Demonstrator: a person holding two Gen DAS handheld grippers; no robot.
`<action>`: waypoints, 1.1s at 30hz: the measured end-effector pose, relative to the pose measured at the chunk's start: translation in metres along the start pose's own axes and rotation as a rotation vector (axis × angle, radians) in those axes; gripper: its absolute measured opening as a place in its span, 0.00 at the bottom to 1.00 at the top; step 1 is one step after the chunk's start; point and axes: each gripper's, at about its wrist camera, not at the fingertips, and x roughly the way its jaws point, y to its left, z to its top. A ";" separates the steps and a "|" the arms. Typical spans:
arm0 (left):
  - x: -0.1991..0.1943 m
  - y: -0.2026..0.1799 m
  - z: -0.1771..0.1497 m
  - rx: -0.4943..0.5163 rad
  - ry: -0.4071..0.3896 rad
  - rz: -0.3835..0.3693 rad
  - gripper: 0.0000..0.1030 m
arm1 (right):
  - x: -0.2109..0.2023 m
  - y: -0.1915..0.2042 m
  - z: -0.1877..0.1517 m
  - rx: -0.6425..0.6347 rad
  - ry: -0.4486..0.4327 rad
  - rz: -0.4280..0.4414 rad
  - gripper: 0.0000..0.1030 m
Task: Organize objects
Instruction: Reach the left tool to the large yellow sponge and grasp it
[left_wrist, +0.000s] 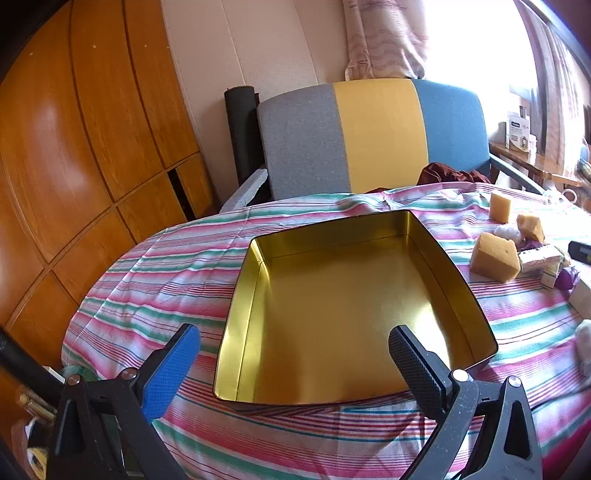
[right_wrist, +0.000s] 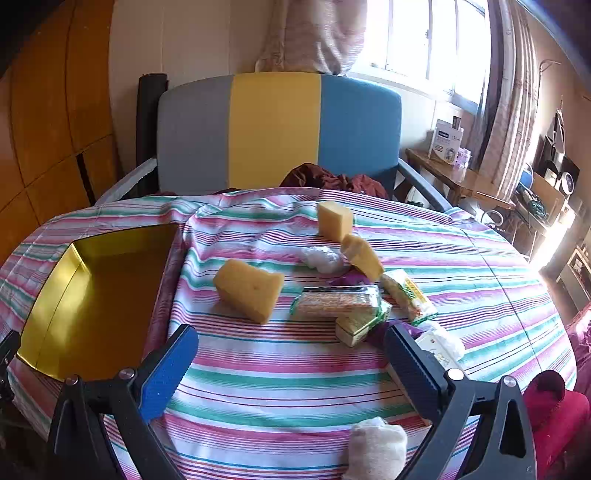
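Sponges (right_wrist: 249, 290) and snack packets (right_wrist: 338, 301) lie on the striped bench (right_wrist: 295, 373) beside a gold tin (left_wrist: 343, 295); left gripper (left_wrist: 293, 363) and right gripper (right_wrist: 290, 363) fingers gape wide, holding nothing.

tin (right_wrist: 92, 284) left of sponges (right_wrist: 249, 293) | chair (right_wrist: 275, 125) behind table (right_wrist: 295, 369) — both

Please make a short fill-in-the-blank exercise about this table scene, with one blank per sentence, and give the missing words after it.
1. The gold tin on the striped cloth has ____ inside it.
2. The number of yellow sponges on the cloth is ____.
3. In the right wrist view, the tin lies to the ____ of the sponges.
4. The right gripper and the left gripper are both ____, with nothing between the fingers.

Missing words: nothing; three; left; open
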 end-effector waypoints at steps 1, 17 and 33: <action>0.001 -0.001 0.001 0.004 0.001 -0.002 1.00 | 0.001 -0.008 0.002 0.013 0.001 -0.005 1.00; 0.009 -0.039 0.013 0.055 0.018 -0.204 1.00 | 0.043 -0.127 -0.007 0.320 0.021 0.101 1.00; 0.060 -0.160 0.082 0.128 0.159 -0.539 1.00 | 0.050 -0.163 -0.016 0.551 0.048 0.219 1.00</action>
